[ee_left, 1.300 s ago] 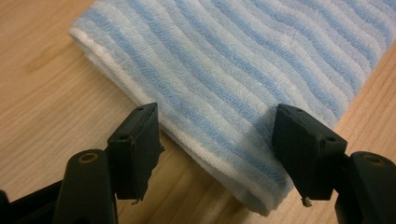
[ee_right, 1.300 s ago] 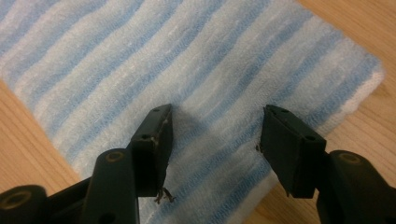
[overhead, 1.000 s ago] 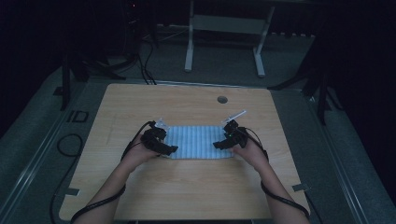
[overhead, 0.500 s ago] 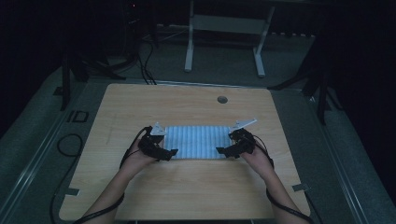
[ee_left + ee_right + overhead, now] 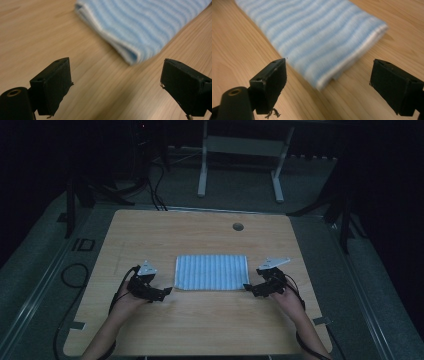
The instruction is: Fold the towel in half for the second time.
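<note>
Left claw and right claw are gaping wide, holding nothing, flanking the folded striped cloth lying on the counter.

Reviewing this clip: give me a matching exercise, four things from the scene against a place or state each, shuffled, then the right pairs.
Things:
1. folded striped towel
2. left gripper
3. right gripper
4. round hole in the table

Places or states:
A. open, off the towel's near right corner
B. near the table's far edge
C. lying flat mid-table, held by neither gripper
D. open, off the towel's near left corner

Pairs: 1-C, 2-D, 3-A, 4-B
</note>
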### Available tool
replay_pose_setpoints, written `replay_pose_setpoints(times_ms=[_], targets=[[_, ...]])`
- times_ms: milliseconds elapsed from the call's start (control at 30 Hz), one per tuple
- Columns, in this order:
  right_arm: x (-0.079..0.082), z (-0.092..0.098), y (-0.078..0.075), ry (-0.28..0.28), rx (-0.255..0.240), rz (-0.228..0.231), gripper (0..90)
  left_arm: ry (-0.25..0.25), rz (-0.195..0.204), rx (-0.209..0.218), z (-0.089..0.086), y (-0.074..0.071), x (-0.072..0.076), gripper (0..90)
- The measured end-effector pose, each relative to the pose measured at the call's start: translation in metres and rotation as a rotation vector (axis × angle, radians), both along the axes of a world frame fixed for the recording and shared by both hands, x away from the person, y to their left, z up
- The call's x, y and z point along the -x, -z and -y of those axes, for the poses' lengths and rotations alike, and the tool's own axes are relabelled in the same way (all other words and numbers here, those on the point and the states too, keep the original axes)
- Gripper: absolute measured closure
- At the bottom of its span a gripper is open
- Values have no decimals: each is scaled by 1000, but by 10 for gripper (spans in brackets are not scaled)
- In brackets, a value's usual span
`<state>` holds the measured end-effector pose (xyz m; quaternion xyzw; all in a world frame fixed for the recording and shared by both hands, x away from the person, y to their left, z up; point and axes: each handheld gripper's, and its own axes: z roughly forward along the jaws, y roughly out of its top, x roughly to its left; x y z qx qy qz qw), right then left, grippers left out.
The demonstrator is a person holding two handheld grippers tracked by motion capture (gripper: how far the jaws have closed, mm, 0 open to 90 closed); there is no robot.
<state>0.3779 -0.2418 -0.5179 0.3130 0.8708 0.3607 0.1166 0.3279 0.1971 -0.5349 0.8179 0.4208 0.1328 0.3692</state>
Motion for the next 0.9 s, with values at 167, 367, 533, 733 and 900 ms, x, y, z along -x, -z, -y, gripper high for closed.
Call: replay_pose_setpoints(times_ms=[167, 367, 533, 733, 900], targets=[[5, 16, 5, 52, -24, 16, 135, -29, 12, 16, -13, 2, 7, 77], [12, 34, 11, 95, -26, 40, 136, -26, 11, -37, -18, 6, 15, 78], [19, 50, 14, 123, -37, 48, 135, -36, 4, -36, -24, 10, 20, 77], [28, 69, 16, 166, -57, 42, 131, -79, 20, -16, -39, 11, 29, 78], [36, 82, 17, 210, -82, 50, 129, -115, 24, -11, -52, 14, 37, 77]])
